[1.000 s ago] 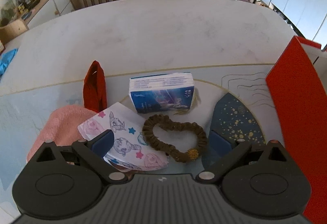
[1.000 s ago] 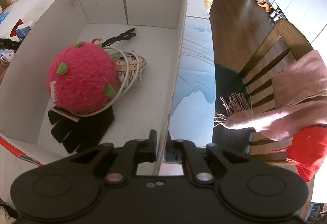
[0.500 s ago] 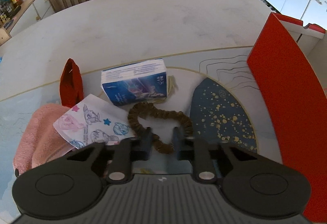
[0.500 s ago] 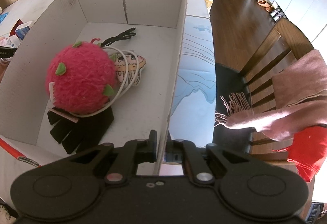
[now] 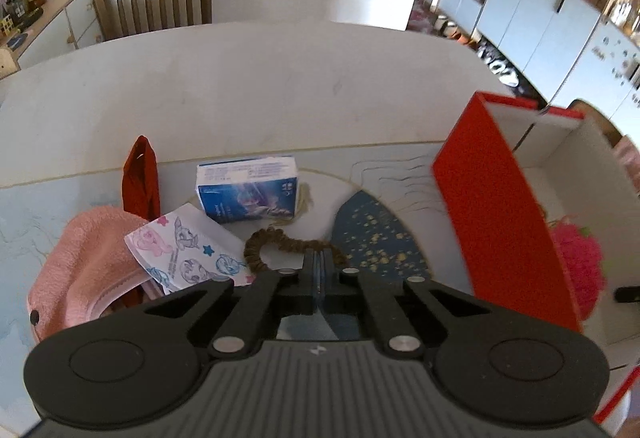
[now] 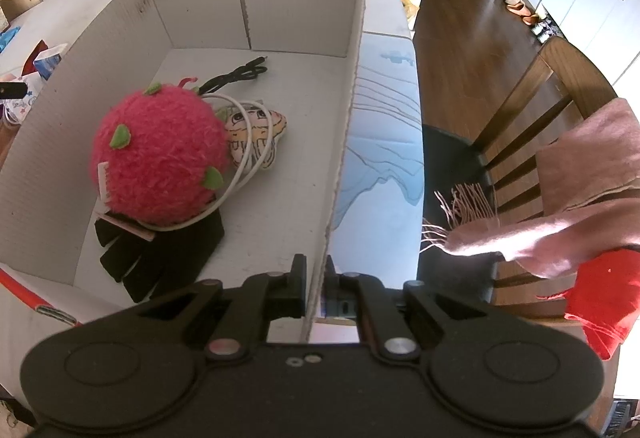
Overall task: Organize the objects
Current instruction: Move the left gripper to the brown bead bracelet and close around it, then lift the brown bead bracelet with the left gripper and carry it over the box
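Left wrist view: the left gripper (image 5: 319,263) has its jaws pressed together on the brown scrunchie (image 5: 264,243) — beside the red box (image 5: 500,206).

Right wrist view: the right gripper (image 6: 316,274) pinches that box's cardboard wall (image 6: 348,110) — jaws nearly together.

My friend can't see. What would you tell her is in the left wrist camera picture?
The left gripper is shut on a brown hair scrunchie on a pale table. Behind it lie a blue tissue pack, a cartoon-printed packet, a pink cloth and a red cloth. A red-sided cardboard box stands to the right.
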Demonstrator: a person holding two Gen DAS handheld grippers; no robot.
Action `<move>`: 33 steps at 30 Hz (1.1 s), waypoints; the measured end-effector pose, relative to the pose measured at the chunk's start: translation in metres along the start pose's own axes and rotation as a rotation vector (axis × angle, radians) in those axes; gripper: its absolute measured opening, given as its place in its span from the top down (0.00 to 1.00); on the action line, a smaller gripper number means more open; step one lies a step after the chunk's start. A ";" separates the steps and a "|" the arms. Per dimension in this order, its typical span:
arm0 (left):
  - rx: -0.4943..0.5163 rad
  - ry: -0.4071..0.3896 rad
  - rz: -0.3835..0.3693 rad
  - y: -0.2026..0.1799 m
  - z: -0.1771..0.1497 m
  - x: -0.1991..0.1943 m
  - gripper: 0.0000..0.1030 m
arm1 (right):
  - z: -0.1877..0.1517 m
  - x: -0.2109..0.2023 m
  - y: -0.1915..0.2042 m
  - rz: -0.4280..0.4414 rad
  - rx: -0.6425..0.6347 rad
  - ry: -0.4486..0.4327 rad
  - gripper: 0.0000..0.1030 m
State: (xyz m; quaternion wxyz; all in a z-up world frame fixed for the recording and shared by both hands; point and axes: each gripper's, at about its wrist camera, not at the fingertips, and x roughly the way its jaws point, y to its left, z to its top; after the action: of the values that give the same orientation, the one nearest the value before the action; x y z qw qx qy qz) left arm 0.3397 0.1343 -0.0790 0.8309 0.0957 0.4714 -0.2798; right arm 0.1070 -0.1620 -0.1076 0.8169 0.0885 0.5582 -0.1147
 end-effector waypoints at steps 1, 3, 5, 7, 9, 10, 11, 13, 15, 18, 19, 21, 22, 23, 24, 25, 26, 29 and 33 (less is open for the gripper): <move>-0.011 0.007 -0.006 0.001 0.000 -0.001 1.00 | 0.000 0.000 0.000 0.001 -0.002 0.000 0.95; -0.058 0.035 -0.019 0.006 0.000 0.003 1.00 | 0.000 0.000 0.000 0.001 -0.005 0.000 0.95; -0.083 0.047 0.008 0.009 0.000 0.008 1.00 | 0.000 -0.001 0.000 0.002 -0.007 0.000 0.95; -0.097 0.064 0.029 0.011 0.001 0.014 0.98 | 0.000 -0.001 0.001 0.003 -0.009 0.000 0.94; -0.126 0.086 0.045 0.013 0.002 0.020 0.96 | 0.000 -0.001 0.001 0.003 -0.008 -0.001 0.94; -0.141 0.091 0.037 0.014 0.003 0.023 0.93 | 0.000 -0.001 0.001 0.003 -0.007 -0.002 0.94; -0.152 0.099 0.035 0.015 0.003 0.026 0.90 | -0.001 -0.001 0.001 0.004 -0.007 -0.002 0.94; -0.182 0.113 0.043 0.015 0.005 0.033 0.67 | -0.001 -0.001 0.001 0.006 -0.005 -0.002 0.94; -0.208 0.115 0.040 0.017 0.007 0.037 0.52 | 0.000 -0.001 0.000 0.007 -0.003 -0.002 0.94; -0.246 0.123 0.065 0.017 0.008 0.043 0.45 | 0.000 -0.001 0.000 0.009 -0.001 -0.003 0.94; -0.262 0.126 0.070 0.019 0.009 0.046 0.45 | 0.000 -0.001 0.000 0.009 0.000 -0.003 0.94; -0.301 0.145 0.071 0.022 0.009 0.052 0.45 | 0.000 -0.001 0.000 0.009 0.002 -0.004 0.94; -0.320 0.157 0.079 0.024 0.008 0.056 0.45 | 0.000 -0.001 -0.001 0.009 0.003 -0.004 0.94; -0.331 0.167 0.088 0.025 0.008 0.058 0.45 | 0.000 -0.001 -0.001 0.009 0.003 -0.004 0.94; -0.334 0.170 0.092 0.025 0.007 0.060 0.45 | 0.001 -0.001 -0.001 0.009 0.004 -0.004 0.94; -0.334 0.173 0.100 0.025 0.007 0.062 0.46 | 0.001 -0.001 -0.001 0.009 0.005 -0.004 0.94; -0.333 0.177 0.108 0.024 0.007 0.063 0.47 | 0.001 -0.001 -0.001 0.010 0.006 -0.004 0.94; -0.323 0.182 0.118 0.022 0.007 0.066 0.49 | 0.001 -0.001 -0.001 0.010 0.009 -0.005 0.94; -0.215 0.194 0.174 0.010 0.008 0.071 0.66 | 0.001 -0.001 -0.002 0.011 0.013 -0.006 0.94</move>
State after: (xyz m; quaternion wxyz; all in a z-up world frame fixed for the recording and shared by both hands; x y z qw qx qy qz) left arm 0.3793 0.1123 -0.1356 0.8081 0.0731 0.5664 -0.1444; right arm 0.1074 -0.1639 -0.1062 0.8187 0.0964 0.5544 -0.1141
